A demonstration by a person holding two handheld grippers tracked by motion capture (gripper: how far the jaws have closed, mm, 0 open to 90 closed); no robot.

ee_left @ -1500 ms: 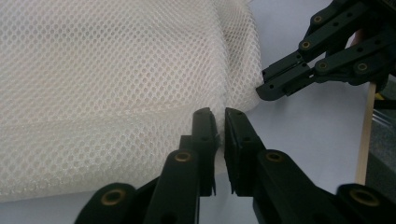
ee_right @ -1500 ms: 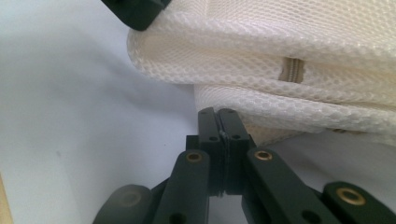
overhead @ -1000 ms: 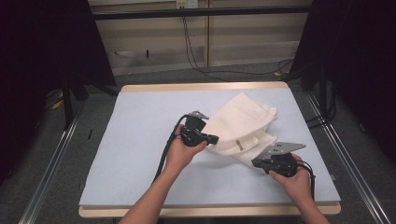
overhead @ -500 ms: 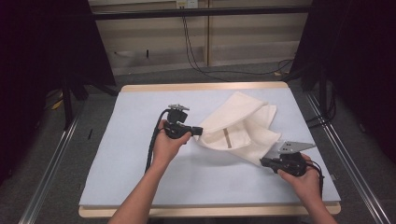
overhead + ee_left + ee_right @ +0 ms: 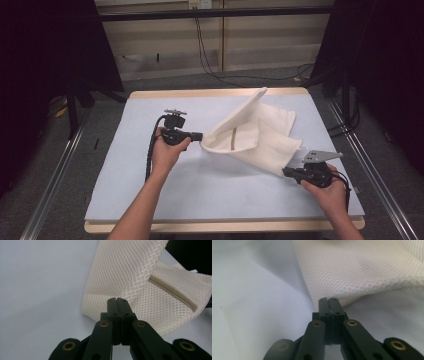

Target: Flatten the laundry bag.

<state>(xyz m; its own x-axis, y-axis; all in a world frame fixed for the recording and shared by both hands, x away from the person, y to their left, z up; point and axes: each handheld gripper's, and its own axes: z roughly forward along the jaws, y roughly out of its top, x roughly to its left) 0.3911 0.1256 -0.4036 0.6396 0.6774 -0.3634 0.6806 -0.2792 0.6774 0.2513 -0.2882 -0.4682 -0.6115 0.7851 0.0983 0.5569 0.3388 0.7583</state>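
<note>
A cream mesh bag (image 5: 255,132) with a zip (image 5: 233,138) hangs stretched between both grippers above the pale blue table mat (image 5: 125,165). My left gripper (image 5: 200,136) is shut on the bag's left corner, near the mat's middle. Its own view shows the jaws pressed together on the mesh bag (image 5: 140,282), with the zip (image 5: 172,292) running to the right. My right gripper (image 5: 286,171) is shut on the bag's lower right corner, near the front right of the mat. In the right gripper view the mesh bag (image 5: 362,267) rises from the closed jaws.
The table's wooden edge (image 5: 220,93) frames the mat. Metal rails (image 5: 380,170) run along both sides of the table. Cables (image 5: 210,55) hang at the back wall. Open mat lies to the left and in front of the bag.
My left gripper has moved left and away from me with the bag's corner, and the right has drifted right. The bag has opened out from a folded heap and lifted up.
</note>
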